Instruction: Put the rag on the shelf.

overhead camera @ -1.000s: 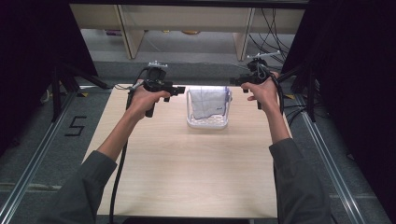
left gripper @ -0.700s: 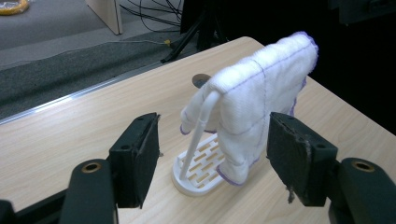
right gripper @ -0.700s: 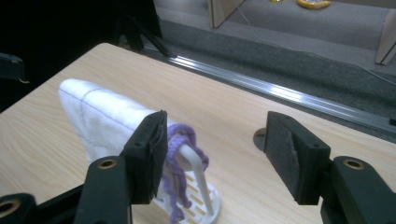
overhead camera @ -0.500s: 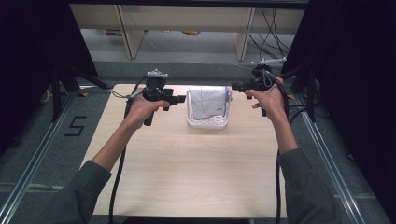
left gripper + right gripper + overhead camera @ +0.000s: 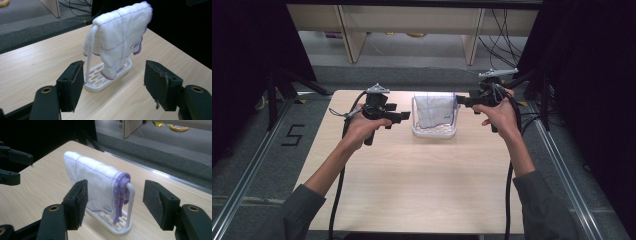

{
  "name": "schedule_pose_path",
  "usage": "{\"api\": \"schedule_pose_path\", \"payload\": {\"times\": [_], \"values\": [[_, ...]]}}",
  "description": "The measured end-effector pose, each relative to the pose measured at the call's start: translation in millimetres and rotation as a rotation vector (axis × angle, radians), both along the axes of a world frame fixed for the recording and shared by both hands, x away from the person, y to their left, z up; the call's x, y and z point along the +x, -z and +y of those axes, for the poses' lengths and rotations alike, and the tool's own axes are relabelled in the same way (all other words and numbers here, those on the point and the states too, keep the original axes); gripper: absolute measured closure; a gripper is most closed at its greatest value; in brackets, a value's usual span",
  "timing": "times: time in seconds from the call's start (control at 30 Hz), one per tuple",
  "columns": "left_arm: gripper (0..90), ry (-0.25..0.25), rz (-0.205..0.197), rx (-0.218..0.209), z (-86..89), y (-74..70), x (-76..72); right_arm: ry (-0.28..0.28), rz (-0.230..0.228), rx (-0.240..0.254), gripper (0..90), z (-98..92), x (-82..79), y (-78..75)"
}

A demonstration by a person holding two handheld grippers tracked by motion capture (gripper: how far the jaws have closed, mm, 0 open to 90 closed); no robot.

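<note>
High view: towel [image 5: 435, 110] on rack [image 5: 435, 131] between left tongs [image 5: 406, 117] and right tongs [image 5: 459, 101], both apart, opening.

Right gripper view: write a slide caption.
Open right gripper faces a white cloth draped over a white rack on the table.

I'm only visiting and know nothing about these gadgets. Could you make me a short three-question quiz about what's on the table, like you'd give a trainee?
1. True or false: the white cloth lies flat on the table.
2. What trims the cloth's edges? A) red tape B) purple stitching C) nothing
3. Where do the left gripper and the right gripper stand relative to the white rack?

Key
1. False: it hangs folded over the rack's bar.
2. B.
3. One on each side of it, jaws open and pointing towards it, with nothing held.
</note>
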State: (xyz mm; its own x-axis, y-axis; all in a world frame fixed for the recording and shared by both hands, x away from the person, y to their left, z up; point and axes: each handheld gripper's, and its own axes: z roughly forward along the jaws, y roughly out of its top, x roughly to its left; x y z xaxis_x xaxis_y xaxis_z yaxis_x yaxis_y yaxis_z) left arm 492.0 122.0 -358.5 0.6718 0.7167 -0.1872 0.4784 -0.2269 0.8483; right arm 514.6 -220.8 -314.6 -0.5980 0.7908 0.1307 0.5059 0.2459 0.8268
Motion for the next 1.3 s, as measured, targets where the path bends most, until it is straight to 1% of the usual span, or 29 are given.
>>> {"api": "schedule_pose_path", "payload": {"times": [0.1, 0.13, 0.17, 0.2, 0.23, 0.27, 0.33, 0.37, 0.4, 0.43, 0.47, 0.5, 0.53, 0.57, 0.63, 0.67, 0.73, 0.77, 0.9, 1.0, 1.03, 1.07, 1.1, 1.13, 1.17, 1.2, 1.23, 1.27, 1.3], "values": [[32.3, 0.012, -0.007, 0.001, 0.1, 0.5, -7.5, -0.014, -0.016, -0.013, 37.0, -0.4, -4.7, 0.1], [32.3, 0.013, -0.006, -0.004, 0.0, 0.9, -9.9, -0.008, -0.005, 0.004, 37.0, 0.8, -7.2, 0.6], [32.2, 0.019, -0.009, 0.0, 0.1, 1.4, -12.2, -0.023, -0.018, -0.014, 36.9, -0.1, -7.8, 0.7], [32.1, 0.023, -0.015, 0.021, 0.1, 3.0, -15.2, -0.016, -0.018, -0.015, 36.8, 1.3, -13.1, 1.6], [32.1, 0.023, -0.015, 0.021, 0.1, 3.0, -15.2, -0.016, -0.018, -0.015, 36.8, 1.3, -13.1, 1.6], [32.0, 0.023, -0.017, 0.026, 1.2, 4.6, -16.2, -0.034, -0.029, -0.02, 36.7, 1.8, -17.0, 3.3], [32.0, 0.021, -0.009, 0.009, 3.4, 8.3, -20.0, -0.035, -0.019, -0.003, 36.8, 3.8, -22.3, 4.7], [31.9, 0.021, -0.009, 0.009, 3.4, 8.3, -20.0, -0.035, -0.019, -0.003, 36.8, 3.8, -22.3, 4.7], [31.9, 0.022, -0.01, 0.011, 4.0, 9.8, -22.0, -0.048, -0.052, -0.021, 36.8, 2.7, -22.0, 5.8], [31.9, 0.029, -0.008, 0.012, 4.5, 11.1, -23.0, -0.048, -0.026, -0.005, 36.8, 4.2, -25.8, 6.1], [31.8, 0.031, -0.007, 0.009, 4.8, 12.3, -24.5, -0.059, -0.05, -0.023, 36.8, 3.6, -28.3, 7.5], [31.8, 0.028, -0.006, 0.008, 4.9, 13.0, -25.9, -0.059, -0.05, -0.023, 36.8, 3.6, -28.3, 7.5], [31.7, 0.039, -0.004, 0.005, 5.2, 14.3, -27.7, -0.058, -0.032, -0.01, 36.6, 4.8, -30.4, 8.3], [31.4, 0.047, -0.004, 0.009, 5.4, 15.0, -29.1, -0.067, -0.03, -0.019, 36.4, 4.7, -31.6, 8.7], [30.4, 0.053, -0.004, 0.007, 5.6, 16.0, -32.2, -0.069, -0.03, -0.001, 36.4, 6.4, -37.0, 10.2], [30.3, 0.059, -0.005, 0.001, 6.5, 16.7, -34.8, -0.076, -0.034, -0.015, 36.4, 5.8, -37.5, 10.6], [30.1, 0.059, -0.005, -0.002, 6.4, 17.1, -36.3, -0.08, -0.037, -0.017, 36.3, 6.2, -39.0, 11.2], [29.9, 0.061, -0.008, 0.005, 6.7, 17.4, -37.6, -0.074, -0.024, -0.009, 36.3, 7.6, -41.1, 12.1], [28.9, 0.064, -0.011, 0.008, 7.0, 19.8, -43.2, -0.084, -0.036, -0.007, 35.0, 8.6, -46.0, 15.9], [27.9, 0.074, -0.005, 0.002, 8.8, 21.7, -47.8, -0.095, -0.024, -0.003, 35.0, 7.6, -49.7, 17.2], [27.7, 0.07, -0.006, -0.001, 8.9, 22.5, -49.5, -0.103, -0.046, -0.014, 34.9, 6.7, -50.0, 18.7], [27.5, 0.076, -0.005, -0.003, 9.7, 23.6, -50.6, -0.107, -0.041, -0.002, 34.9, 7.4, -51.3, 20.4], [27.2, 0.071, -0.004, -0.002, 10.1, 24.9, -52.2, -0.101, -0.02, 0.0, 34.7, 7.9, -53.9, 20.6], [26.8, 0.069, 0.0, 0.001, 10.5, 26.2, -53.6, -0.114, -0.024, 0.004, 34.6, 8.0, -54.0, 22.6], [26.2, 0.071, 0.004, 0.005, 11.0, 27.1, -54.4, -0.11, -0.027, 0.0, 34.6, 8.1, -55.7, 23.5], [25.8, 0.073, 0.007, -0.002, 11.6, 29.0, -55.6, -0.114, -0.031, -0.007, 34.6, 7.6, -56.1, 23.9], [25.3, 0.065, 0.002, -0.002, 12.2, 30.4, -57.4, -0.112, -0.038, 0.003, 34.6, 8.8, -57.3, 25.7], [25.1, 0.069, 0.008, -0.011, 13.1, 31.3, -58.5, -0.113, -0.016, 0.001, 34.6, 8.8, -59.7, 25.2], [24.7, 0.064, 0.003, -0.005, 13.7, 31.8, -59.8, -0.112, -0.043, 0.009, 34.5, 9.7, -59.7, 27.6]]}}
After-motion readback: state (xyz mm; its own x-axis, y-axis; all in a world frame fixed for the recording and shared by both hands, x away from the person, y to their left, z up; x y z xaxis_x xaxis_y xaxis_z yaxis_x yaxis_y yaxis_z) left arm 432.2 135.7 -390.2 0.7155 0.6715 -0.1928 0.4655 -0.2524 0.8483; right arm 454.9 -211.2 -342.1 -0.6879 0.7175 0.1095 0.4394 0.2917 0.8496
